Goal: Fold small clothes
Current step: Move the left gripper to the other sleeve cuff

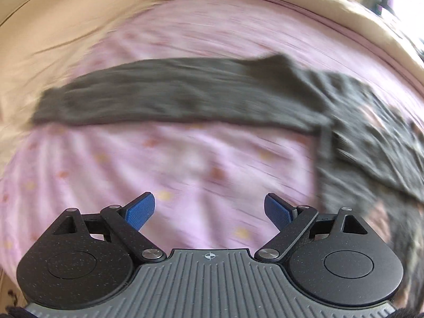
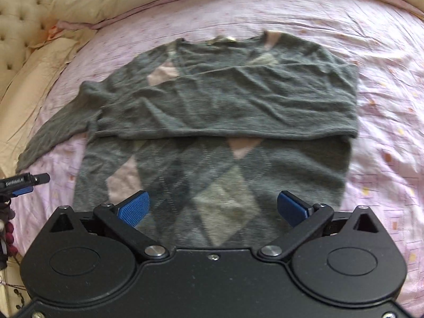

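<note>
- Across the middle of the right wrist view, a grey knitted sweater with pink and pale argyle diamonds (image 2: 212, 111) lies flat on the bed's pink patterned sheet (image 2: 384, 92), with one grey layer folded across its upper half.
- One grey sleeve (image 2: 55, 132) trails toward the left edge, near the cream tufted headboard (image 2: 18, 16) at upper left.
- At the bottom, the right gripper (image 2: 213, 206) hangs above the sweater's lower part, jaws spread wide and holding nothing.
- In the blurred left wrist view, the left gripper (image 1: 209, 209) is over bare sheet, jaws wide apart and empty, with the sleeve stretched across mid-frame.
</note>
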The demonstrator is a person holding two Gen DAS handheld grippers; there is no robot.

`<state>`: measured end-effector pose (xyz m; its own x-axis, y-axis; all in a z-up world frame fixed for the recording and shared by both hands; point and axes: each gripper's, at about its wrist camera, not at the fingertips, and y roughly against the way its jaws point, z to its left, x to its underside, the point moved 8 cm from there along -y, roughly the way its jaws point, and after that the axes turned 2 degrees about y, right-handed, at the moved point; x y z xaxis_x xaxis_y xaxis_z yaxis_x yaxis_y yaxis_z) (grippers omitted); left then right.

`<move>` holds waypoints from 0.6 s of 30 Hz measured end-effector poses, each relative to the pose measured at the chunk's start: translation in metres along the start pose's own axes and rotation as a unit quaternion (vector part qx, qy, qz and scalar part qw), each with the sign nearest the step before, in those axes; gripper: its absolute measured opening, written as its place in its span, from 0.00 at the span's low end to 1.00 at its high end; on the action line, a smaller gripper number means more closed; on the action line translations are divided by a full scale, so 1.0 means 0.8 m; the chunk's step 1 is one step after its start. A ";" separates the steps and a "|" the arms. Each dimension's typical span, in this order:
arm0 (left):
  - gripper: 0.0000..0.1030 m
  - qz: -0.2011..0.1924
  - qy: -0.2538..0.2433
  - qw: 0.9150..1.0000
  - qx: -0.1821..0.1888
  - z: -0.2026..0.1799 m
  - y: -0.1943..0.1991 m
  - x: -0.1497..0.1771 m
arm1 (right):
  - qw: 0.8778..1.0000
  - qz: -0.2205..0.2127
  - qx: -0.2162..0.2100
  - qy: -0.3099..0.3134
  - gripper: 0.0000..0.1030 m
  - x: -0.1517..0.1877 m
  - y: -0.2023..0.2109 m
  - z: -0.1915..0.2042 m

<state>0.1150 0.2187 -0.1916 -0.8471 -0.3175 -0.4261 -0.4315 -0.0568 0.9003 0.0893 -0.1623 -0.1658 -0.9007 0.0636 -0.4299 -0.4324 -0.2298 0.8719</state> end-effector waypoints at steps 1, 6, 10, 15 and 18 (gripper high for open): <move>0.88 -0.002 0.015 1.000 -0.005 0.017 -0.002 -0.007 | 1.000 0.001 -0.002 0.003 1.00 -0.001 0.000 0.007; 0.88 -0.018 0.073 0.997 -0.029 0.093 -0.016 -0.046 | 1.000 0.000 -0.003 0.011 1.00 -0.009 -0.003 0.037; 0.88 -0.027 0.097 0.994 -0.049 0.142 -0.031 -0.071 | 1.000 0.003 -0.003 0.018 1.00 -0.016 -0.007 0.059; 0.88 -0.026 0.122 0.991 -0.048 0.186 -0.053 -0.089 | 1.000 0.013 -0.004 0.025 1.00 -0.025 -0.018 0.087; 0.88 -0.025 0.136 0.990 -0.037 0.199 -0.064 -0.095 | 0.999 0.023 -0.008 0.029 1.00 -0.029 -0.027 0.104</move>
<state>0.1518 0.3967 -0.2193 -0.7059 -0.5555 -0.4396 -0.4382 -0.1452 0.8871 0.1162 -0.0781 -0.1553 -0.9158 -0.0033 -0.4017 -0.3885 -0.2466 0.8878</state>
